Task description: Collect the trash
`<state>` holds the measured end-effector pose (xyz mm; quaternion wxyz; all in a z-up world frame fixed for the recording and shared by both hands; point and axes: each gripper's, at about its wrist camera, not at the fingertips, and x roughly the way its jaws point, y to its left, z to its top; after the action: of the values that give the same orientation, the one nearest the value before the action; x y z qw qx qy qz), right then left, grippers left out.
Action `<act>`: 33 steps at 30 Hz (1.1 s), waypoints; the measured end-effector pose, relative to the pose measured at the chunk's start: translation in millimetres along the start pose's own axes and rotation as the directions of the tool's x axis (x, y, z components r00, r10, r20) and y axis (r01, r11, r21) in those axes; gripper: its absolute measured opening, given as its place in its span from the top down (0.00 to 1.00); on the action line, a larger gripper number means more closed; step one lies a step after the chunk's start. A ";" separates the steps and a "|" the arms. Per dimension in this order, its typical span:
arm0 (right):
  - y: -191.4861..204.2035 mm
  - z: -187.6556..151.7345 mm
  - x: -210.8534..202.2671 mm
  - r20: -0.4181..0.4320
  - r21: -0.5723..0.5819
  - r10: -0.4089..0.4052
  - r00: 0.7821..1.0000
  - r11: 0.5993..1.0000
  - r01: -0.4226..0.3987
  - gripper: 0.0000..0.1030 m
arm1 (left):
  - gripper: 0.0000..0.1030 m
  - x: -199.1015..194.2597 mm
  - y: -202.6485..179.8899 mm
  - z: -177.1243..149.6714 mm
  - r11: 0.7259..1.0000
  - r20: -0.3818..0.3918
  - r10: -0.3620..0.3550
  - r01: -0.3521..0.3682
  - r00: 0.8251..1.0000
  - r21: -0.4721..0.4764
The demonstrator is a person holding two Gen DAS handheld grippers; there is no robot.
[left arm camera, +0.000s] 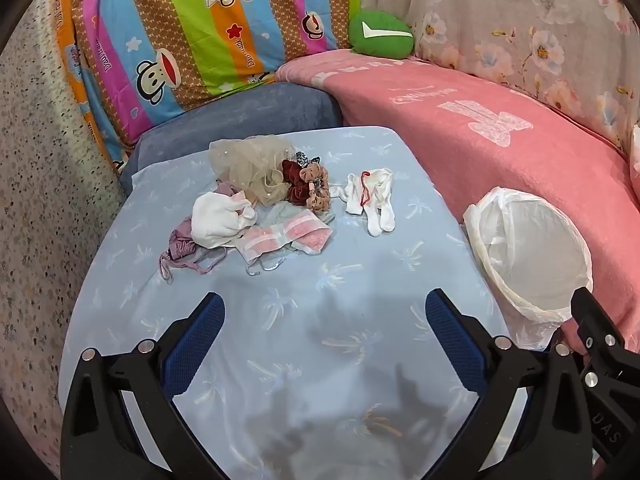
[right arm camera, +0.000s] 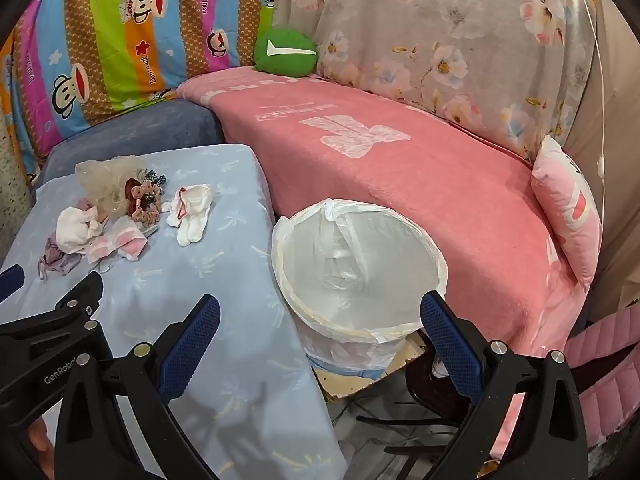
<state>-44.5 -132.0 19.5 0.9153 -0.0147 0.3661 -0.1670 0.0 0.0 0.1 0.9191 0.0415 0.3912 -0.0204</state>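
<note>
Trash was what this was all about, and it lay in a loose heap toward the far end of the blue-covered table (left arm camera: pixel 280 360), well apart from both grippers. Largest thing first: that table stood against the pink-blanketed sofa (right arm camera: pixel 400 168), and the bin (right arm camera: pixel 356 264), lined with a white bag, stood just beside the table's right edge, mouth wide open and looking empty as far as I could see. Then the heap itself — a beige tulle bundle (left arm camera: pixel 248 164) at the back, a white cloth wad (left arm camera: pixel 218 220) on its left, a pink-and-white packet (left arm camera: pixel 280 240) in front, white socks (left arm camera: pixel 370 200) lying a little apart to the right, and the small brown scrunchies (left arm camera: pixel 306 186) tucked in the middle.

The left gripper (left arm camera: pixel 324 340) hovered over bare cloth with its fingers spread wide, holding nothing. The right gripper (right arm camera: pixel 320 340) was spread just as wide, empty, hanging over the bin's near rim.

My read: nothing was collected yet, so the step was the first pick. Doing it well probably meant starting with the socks, since they were separate and nearest the bin, coming down over them with fingers straddling the bunched fabric, pinching deep enough not to snag the tablecloth, and lifting clear before swinging across to drop inside the liner
</note>
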 end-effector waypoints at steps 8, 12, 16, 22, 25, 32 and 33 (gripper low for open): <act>-1.9 1.4 1.0 0.002 0.004 0.002 1.000 1.000 -0.002 0.06 | 0.07 -0.2 -0.2 0.0 1.000 0.005 -0.001 0.001 1.000 0.015; -0.6 1.2 0.3 0.005 0.002 0.000 1.000 1.000 0.000 0.06 | 0.07 -2.4 -8.1 0.4 1.000 0.004 0.007 -0.007 1.000 0.013; -0.4 1.4 1.3 0.003 -0.003 -0.003 1.000 1.000 0.003 0.06 | 0.07 -3.6 -9.7 1.8 1.000 0.008 0.006 -0.007 1.000 0.009; -2.3 1.3 0.4 0.001 0.008 0.003 1.000 1.000 -0.003 0.06 | 0.07 -3.0 -5.1 3.4 1.000 0.012 0.005 -0.006 1.000 0.015; -3.3 1.5 0.9 0.000 0.010 0.002 1.000 1.000 -0.002 0.06 | 0.07 -3.6 -3.5 2.6 1.000 0.013 0.004 -0.004 1.000 0.014; -5.3 2.1 0.7 0.002 0.010 0.003 1.000 1.000 -0.003 0.06 | 0.07 -5.1 -1.9 2.0 1.000 0.018 0.004 -0.004 1.000 0.012; -5.6 2.1 1.0 0.001 0.010 0.004 1.000 1.000 -0.004 0.06 | 0.07 -5.0 -2.0 1.9 1.000 0.018 0.005 -0.005 1.000 0.013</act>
<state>-44.1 -137.8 21.3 0.9158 -0.0095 0.3650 -0.1672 -2.2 -2.2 4.9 0.9224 0.0481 0.3826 -0.0210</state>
